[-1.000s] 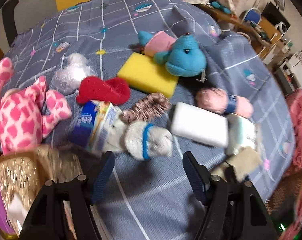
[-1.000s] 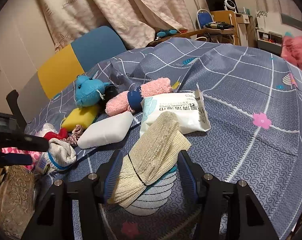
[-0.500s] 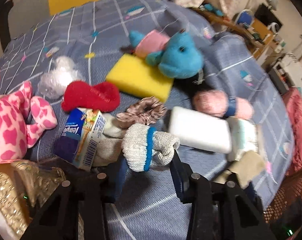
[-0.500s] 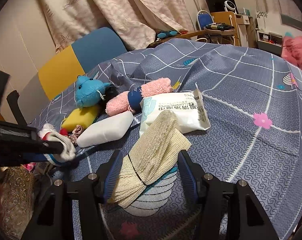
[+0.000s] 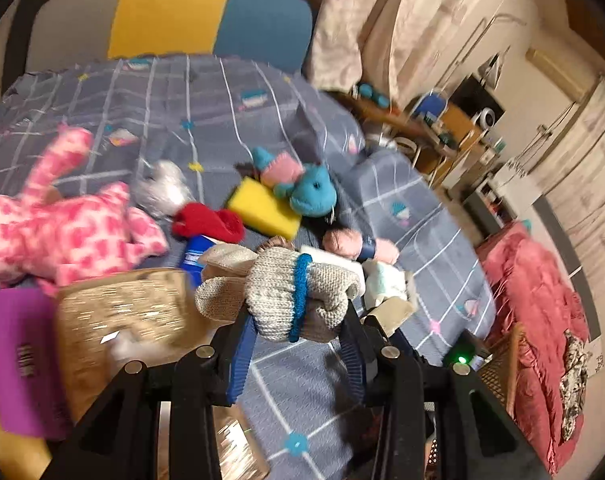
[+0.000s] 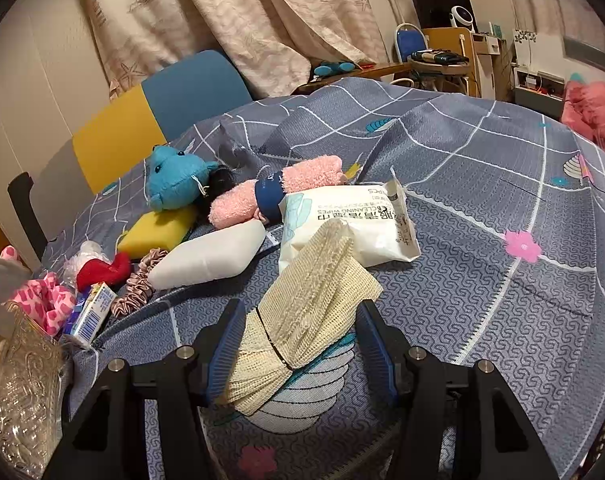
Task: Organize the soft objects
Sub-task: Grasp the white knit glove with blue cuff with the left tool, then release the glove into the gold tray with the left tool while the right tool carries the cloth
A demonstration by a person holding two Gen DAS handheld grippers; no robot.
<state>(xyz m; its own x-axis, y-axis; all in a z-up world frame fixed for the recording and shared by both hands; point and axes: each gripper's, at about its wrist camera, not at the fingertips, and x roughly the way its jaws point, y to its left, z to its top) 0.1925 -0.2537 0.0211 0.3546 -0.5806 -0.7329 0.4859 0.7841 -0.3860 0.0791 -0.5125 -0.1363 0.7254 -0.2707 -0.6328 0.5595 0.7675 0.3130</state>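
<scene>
The left gripper (image 5: 298,344) is a matte black angular frame with two ribbed blue finger pads (image 5: 240,354); round silver screw heads dot its arms, and a small green light glows at four o'clock. The right gripper (image 6: 298,350) matches: black struts, ribbed blue pads (image 6: 224,344), silver screws.
</scene>
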